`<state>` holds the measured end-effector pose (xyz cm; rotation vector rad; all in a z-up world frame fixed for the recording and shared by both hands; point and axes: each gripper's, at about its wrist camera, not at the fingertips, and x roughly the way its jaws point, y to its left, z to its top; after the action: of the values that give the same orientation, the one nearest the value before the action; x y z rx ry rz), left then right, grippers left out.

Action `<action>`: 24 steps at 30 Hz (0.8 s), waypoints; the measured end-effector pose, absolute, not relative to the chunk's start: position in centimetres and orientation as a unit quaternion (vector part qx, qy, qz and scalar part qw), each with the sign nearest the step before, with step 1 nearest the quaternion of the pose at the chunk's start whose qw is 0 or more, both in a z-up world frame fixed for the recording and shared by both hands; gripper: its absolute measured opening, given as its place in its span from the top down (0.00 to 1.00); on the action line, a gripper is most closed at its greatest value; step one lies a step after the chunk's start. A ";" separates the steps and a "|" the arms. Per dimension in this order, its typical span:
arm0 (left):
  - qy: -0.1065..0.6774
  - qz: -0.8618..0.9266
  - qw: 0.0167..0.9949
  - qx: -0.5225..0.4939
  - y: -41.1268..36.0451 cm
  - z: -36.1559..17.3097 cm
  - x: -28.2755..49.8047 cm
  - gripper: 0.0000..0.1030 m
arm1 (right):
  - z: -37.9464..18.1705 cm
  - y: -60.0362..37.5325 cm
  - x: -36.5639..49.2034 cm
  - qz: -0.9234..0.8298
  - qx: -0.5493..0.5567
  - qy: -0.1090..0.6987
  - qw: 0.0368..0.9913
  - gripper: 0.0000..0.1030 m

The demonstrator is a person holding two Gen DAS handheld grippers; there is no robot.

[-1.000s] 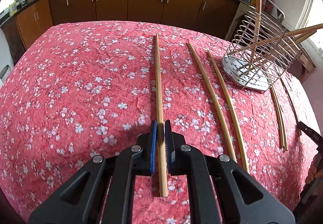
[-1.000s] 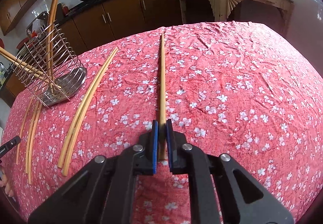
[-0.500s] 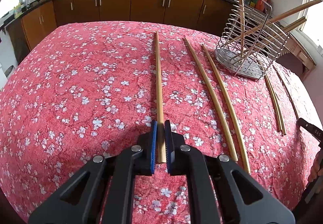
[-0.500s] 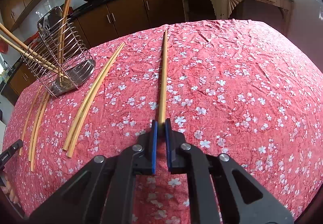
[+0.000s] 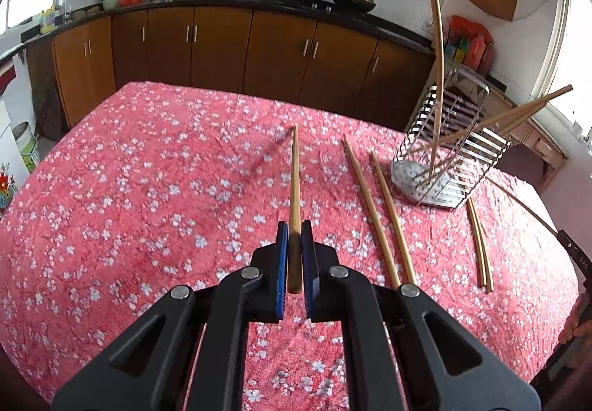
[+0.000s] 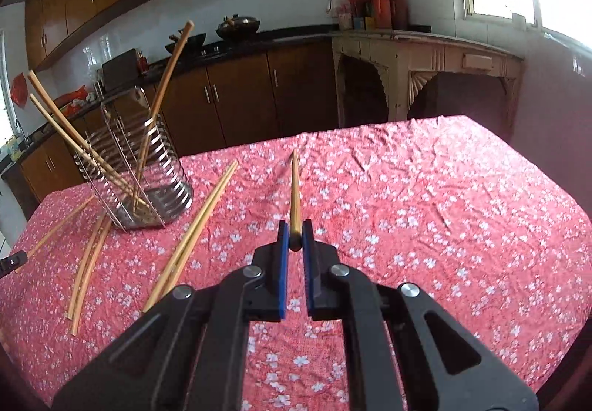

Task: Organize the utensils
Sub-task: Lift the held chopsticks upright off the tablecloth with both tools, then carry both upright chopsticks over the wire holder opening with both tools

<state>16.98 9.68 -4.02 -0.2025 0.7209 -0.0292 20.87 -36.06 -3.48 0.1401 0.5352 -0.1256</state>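
The long pale bamboo chopstick in my left tongs sits pinched between the blue pads, its butt end poking back a little behind them and its shaft running straight ahead, clear of the cloth, with a blurred shadow on the cloth to its left; my right tongs are pressed together the same way on a second pale bamboo chopstick, gripped close to its butt end, the tip pointing away over the table and lifted off it; each stick lies dead centre between the jaws, in line with them.

To the right of the left-hand stick a loose pair of bamboo chopsticks lies flat on the red cloth with white blossoms, side by side; beyond them stands the wire utensil holder with a perforated steel base, with several chopsticks leaning out of it at different angles; another thin pair lies on the cloth just in front of the holder. From the right-hand view the same holder stands to the left of my stick, well apart from it, with the loose pair between; more sticks lie to the holder's left.

Brown wooden cabinets under a dark counter run behind the table, two dark woks on top.
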 end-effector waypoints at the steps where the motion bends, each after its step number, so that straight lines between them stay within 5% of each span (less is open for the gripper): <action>1: 0.340 -0.014 0.935 -0.102 9.8 -3.1 16.9 0.93 | -2.8 -36.0 20.8 -0.063 0.068 0.253 0.963 0.92; 10: 0.237 -0.007 0.963 -0.126 10.9 3.5 16.8 0.93 | 2.4 -36.5 19.8 -0.058 0.069 0.163 0.982 0.92; 24: 0.184 -0.006 0.976 -0.120 10.1 8.3 18.1 0.93 | 6.9 -35.9 21.4 -0.033 0.077 0.108 0.991 0.92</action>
<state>18.07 10.08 8.29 -0.2430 0.3701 -0.0125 21.41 -35.91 6.87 0.1551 0.2166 -0.0653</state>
